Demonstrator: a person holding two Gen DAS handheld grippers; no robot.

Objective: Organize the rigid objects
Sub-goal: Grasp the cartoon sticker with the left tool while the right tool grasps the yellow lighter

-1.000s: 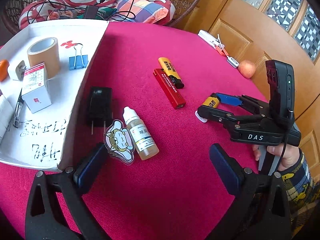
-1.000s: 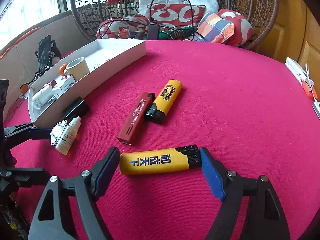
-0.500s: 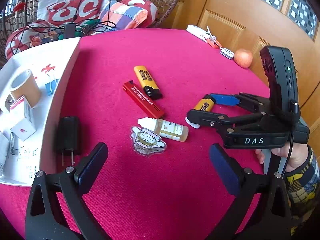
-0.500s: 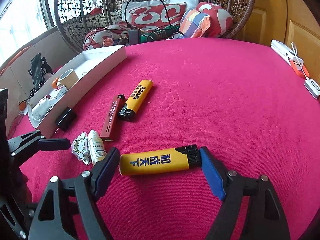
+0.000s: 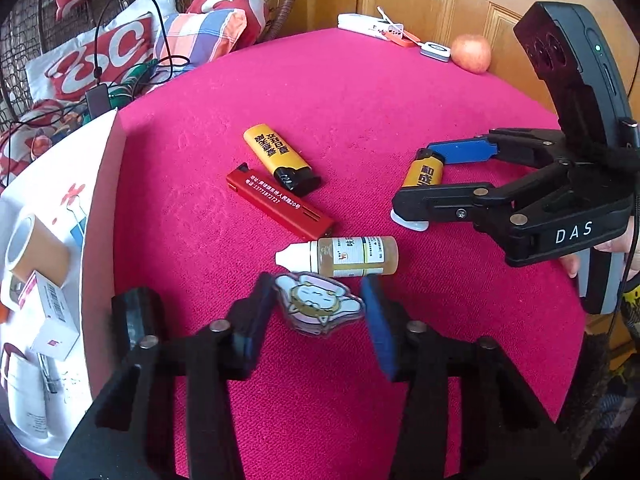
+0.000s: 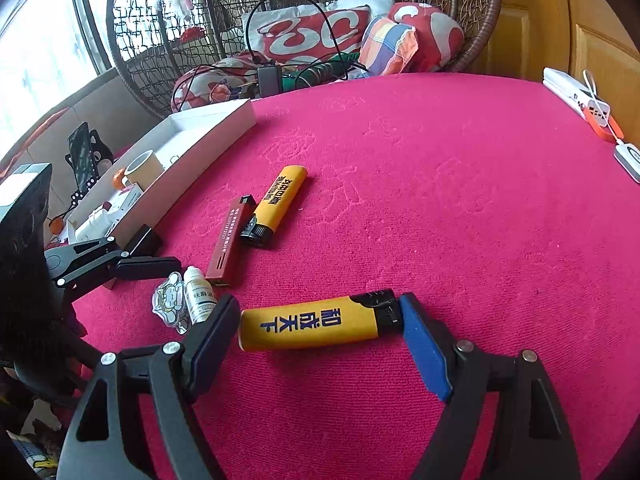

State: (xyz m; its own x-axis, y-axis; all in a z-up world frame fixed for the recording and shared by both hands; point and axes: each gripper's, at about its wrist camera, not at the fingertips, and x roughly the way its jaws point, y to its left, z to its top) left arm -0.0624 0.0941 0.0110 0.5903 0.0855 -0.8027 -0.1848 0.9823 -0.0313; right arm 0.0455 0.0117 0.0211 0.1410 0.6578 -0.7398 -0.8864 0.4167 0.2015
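Observation:
On the pink tablecloth a flat cartoon charm point(image 5: 320, 304) lies between the fingers of my left gripper point(image 5: 318, 292). Its jaws are closing and the pads meet the charm's two edges. A small dropper bottle point(image 5: 340, 258) lies just beyond the charm. My right gripper point(image 6: 316, 308) is shut lengthwise on a yellow lighter point(image 6: 312, 326), low over the cloth; the left wrist view shows this gripper point(image 5: 420, 180) at the right. A second yellow lighter point(image 5: 280, 156) and a red lighter point(image 5: 280, 204) lie side by side in the middle.
A white tray point(image 5: 100, 200) at the left holds a tape roll point(image 5: 32, 248), a small carton point(image 5: 56, 320) and other items. A black charger plug point(image 5: 136, 320) sits against its wall. An apple point(image 5: 472, 52) and white gadgets lie at the far edge.
My left gripper rolled and slid over to the charm, and its jaws went from wide apart to closed on the charm's edges. The right gripper kept its hold on the yellow lighter.

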